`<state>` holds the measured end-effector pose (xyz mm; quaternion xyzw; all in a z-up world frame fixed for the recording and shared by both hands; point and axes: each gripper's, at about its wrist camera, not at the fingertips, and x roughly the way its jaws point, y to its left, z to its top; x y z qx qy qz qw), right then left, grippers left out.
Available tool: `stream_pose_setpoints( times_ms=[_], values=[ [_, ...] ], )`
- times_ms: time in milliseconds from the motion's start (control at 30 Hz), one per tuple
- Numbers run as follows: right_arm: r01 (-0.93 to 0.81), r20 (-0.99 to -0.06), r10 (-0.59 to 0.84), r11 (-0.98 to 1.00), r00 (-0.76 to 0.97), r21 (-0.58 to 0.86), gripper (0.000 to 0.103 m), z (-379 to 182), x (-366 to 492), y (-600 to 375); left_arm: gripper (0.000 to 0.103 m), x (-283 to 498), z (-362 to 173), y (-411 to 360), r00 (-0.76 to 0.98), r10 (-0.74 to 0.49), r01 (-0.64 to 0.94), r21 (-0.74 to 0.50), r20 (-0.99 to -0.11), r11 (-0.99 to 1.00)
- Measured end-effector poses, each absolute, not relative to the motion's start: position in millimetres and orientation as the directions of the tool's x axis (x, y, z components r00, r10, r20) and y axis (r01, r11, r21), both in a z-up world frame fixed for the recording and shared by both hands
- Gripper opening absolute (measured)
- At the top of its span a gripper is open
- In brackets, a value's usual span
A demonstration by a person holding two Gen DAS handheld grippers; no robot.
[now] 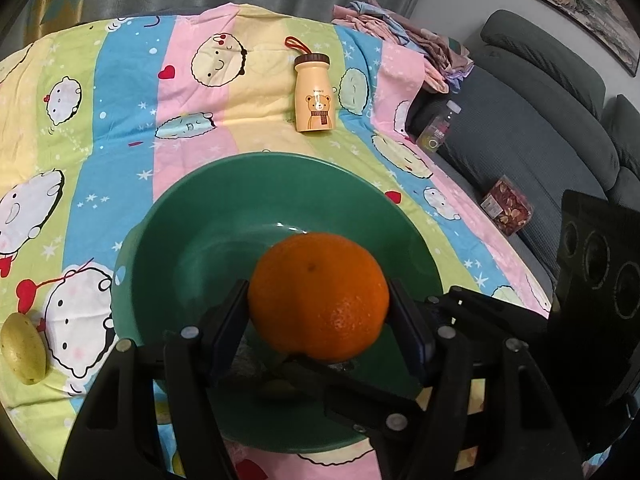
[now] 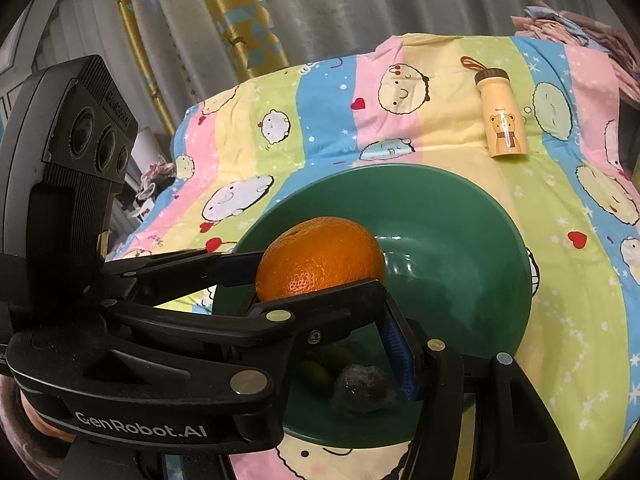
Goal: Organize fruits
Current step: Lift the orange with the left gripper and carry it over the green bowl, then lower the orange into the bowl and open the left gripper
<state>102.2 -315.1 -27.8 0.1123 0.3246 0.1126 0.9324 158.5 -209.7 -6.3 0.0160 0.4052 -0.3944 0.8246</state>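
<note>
The left gripper (image 1: 318, 312) squeezes the orange (image 1: 318, 298) just above the green bowl (image 1: 192, 240). The right gripper (image 2: 340, 356) is open over the bowl. A lemon (image 1: 23, 348) lies beside the bowl.

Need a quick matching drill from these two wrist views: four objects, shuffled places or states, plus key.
Things:
1. orange
2. bowl
3. bottle
4. lemon

Places or states:
A. stands upright on the bedsheet, beyond the bowl
B. lies on the bedsheet, left of the bowl
C. clamped between the fingers of the left gripper
D. green, sits on the bedsheet under the held fruit

Pairs: 1-C, 2-D, 3-A, 4-B
</note>
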Motion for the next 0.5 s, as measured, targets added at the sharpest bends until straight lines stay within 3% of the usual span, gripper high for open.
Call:
stream_pose_setpoints(
  times_ms=[500],
  values=[
    [-0.106, -0.621, 0.234, 0.966, 0.748, 0.237, 0.06, -28.7, 102.6, -310.4, 0.068, 157.9, -11.3, -211.2, 0.366, -0.618, 0.654, -0.279, -0.696, 0.703]
  ],
)
